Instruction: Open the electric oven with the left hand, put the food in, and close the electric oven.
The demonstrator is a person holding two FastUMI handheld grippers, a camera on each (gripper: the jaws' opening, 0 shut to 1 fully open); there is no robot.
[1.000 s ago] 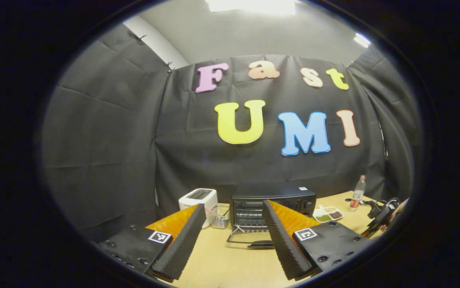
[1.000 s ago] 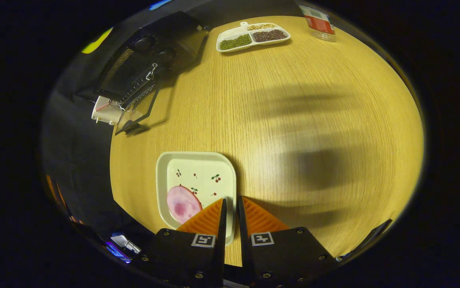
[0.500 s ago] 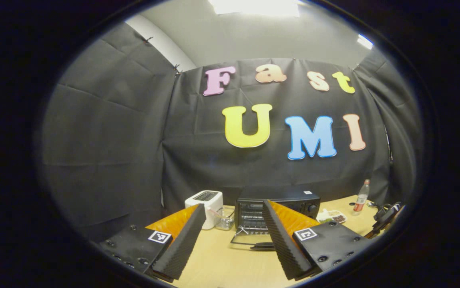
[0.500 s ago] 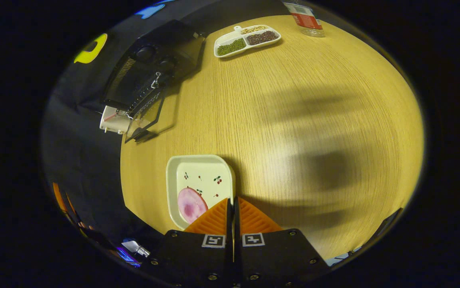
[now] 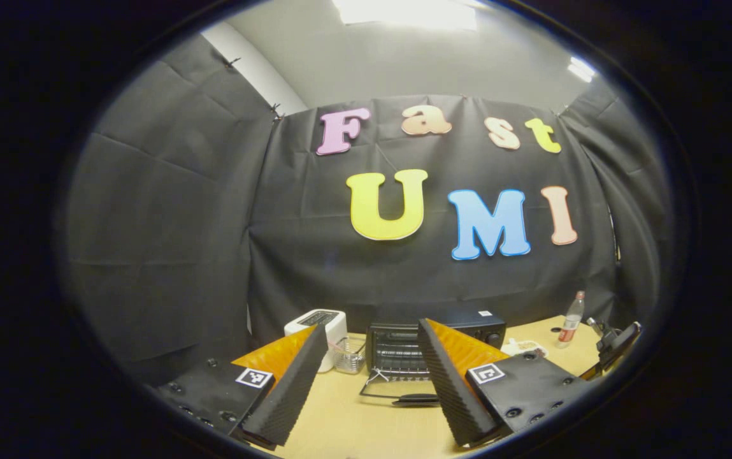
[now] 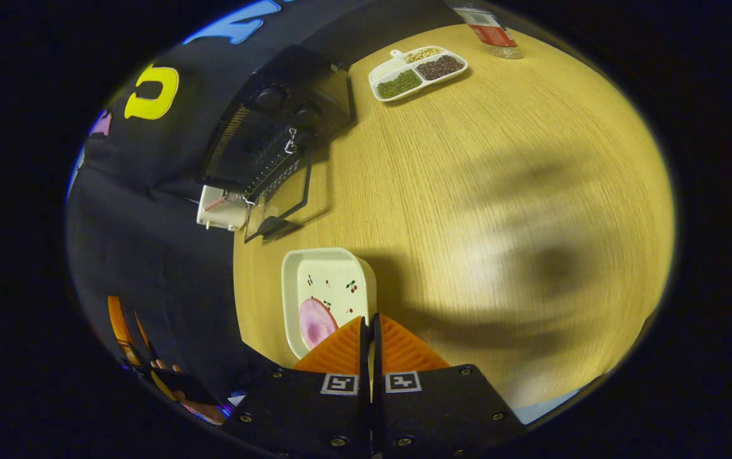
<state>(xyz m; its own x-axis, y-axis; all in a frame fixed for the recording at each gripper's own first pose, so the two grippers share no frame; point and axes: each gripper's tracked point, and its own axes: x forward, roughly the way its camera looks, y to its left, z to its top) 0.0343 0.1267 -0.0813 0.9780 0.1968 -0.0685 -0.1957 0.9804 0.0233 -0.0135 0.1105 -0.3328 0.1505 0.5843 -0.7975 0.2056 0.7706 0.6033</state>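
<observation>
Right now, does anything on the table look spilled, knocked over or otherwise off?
Nothing stands out. The oven door lies folded down flat, the ham slice sits inside the plate that the right gripper pinches by its rim, and the divided bean tray holds its contents.

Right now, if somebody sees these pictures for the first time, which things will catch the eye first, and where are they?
The black electric oven stands at the table's far edge with its glass door folded down open. Nearer, the right gripper is shut on the rim of a white plate carrying a pink slice of food. In the left gripper view, the left gripper is open, facing the oven.
</observation>
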